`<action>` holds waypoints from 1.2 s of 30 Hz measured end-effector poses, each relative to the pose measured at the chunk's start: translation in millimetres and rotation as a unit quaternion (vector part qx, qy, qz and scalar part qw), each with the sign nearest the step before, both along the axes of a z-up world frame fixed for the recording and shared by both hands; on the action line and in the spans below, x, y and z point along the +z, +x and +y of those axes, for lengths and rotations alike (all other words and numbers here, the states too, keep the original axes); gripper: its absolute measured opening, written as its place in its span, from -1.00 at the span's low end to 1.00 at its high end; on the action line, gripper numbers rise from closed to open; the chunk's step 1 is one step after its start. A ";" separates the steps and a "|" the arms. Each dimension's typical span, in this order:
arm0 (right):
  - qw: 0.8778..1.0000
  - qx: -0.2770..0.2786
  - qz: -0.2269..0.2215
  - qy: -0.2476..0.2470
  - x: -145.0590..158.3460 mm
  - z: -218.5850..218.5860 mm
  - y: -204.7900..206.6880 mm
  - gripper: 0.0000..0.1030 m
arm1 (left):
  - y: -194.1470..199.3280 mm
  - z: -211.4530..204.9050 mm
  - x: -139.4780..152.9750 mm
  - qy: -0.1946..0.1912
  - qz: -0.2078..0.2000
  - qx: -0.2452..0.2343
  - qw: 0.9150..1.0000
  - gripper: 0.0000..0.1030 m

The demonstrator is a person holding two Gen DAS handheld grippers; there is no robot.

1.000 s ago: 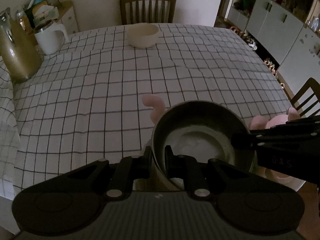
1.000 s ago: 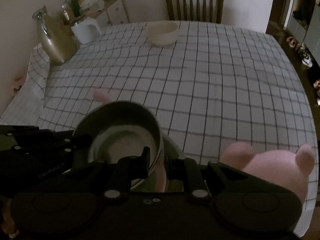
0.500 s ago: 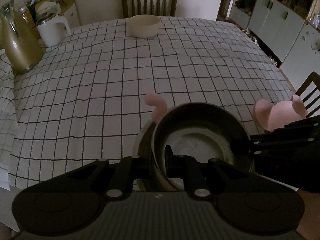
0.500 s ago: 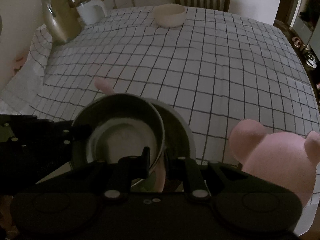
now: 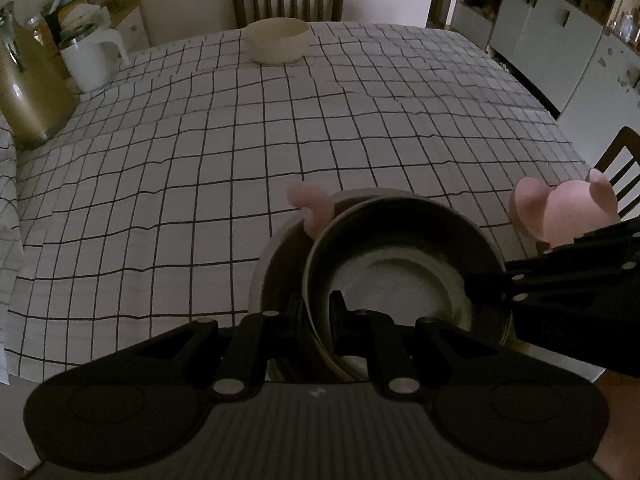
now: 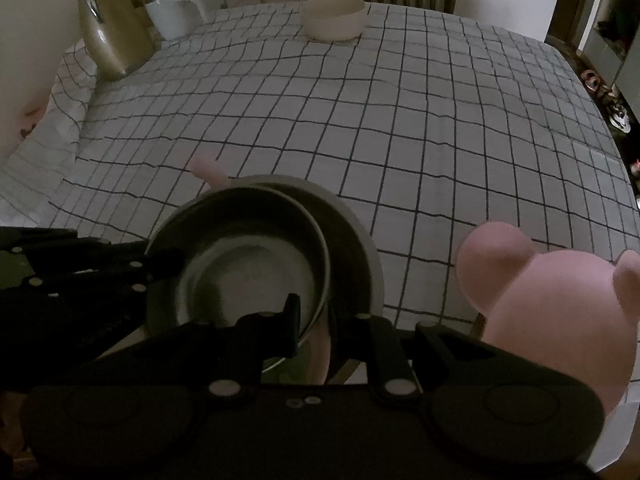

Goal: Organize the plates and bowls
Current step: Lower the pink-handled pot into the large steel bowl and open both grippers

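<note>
Both cameras now show more table (image 5: pixel 280 128) than a second ago. Left gripper (image 5: pixel 316 314) and right gripper (image 6: pixel 314 320) each pinch the metal bowl (image 5: pixel 400 272) by opposite rims, nested crookedly in the wider bowl (image 5: pixel 276 264) at the near edge; it looks stiff, light and slippery, so rim grips suit.

Open tablecloth (image 5: pixel 280 152) ahead; far bowl (image 5: pixel 277 42)

Right gripper (image 6: pixel 314 320) clamping rim of dark metal bowl (image 6: pixel 240 256), nesting off-centre in larger grey bowl (image 6: pixel 356 232). Left gripper (image 6: pixel 160 262) gripping same rim from left. Pink bear-eared piece (image 6: pixel 560 304) showing at right. Cream bowl (image 6: pixel 333 18), gold jug (image 6: pixel 110 36), white kettle (image 6: pixel 174 12) sitting far across checked tablecloth (image 6: pixel 360 120).
</note>
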State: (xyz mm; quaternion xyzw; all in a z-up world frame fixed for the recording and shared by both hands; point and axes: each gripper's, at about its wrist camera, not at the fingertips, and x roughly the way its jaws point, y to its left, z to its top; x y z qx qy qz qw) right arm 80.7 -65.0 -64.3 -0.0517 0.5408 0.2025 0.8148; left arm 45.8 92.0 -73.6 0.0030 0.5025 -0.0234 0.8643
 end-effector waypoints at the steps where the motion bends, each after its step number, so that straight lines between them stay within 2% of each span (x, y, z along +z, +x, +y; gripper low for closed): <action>1: 1.000 0.001 0.001 -0.001 -1.0 0.5 0.0 -0.70 | 0.5 -0.3 -1.4 0.000 0.001 -0.001 1.000 -0.77; 10: 1.000 -0.002 0.006 -0.003 -7.7 -1.0 4.6 -0.70 | 6.8 -0.2 -13.2 -0.002 0.015 -0.001 1.000 -0.77; 20: 1.000 -0.009 0.006 0.004 -8.5 -2.0 13.1 -0.70 | 13.9 1.7 -14.6 0.003 0.013 -0.009 1.000 -0.77; 33: 1.000 -0.013 0.001 0.008 -5.6 0.9 11.3 -0.53 | 15.0 5.6 -13.0 -0.015 0.018 -0.009 1.000 -0.76; 36: 1.000 -0.014 -0.003 0.009 -2.6 0.8 10.8 -0.44 | 12.6 5.3 -9.2 -0.013 0.010 -0.014 1.000 -0.76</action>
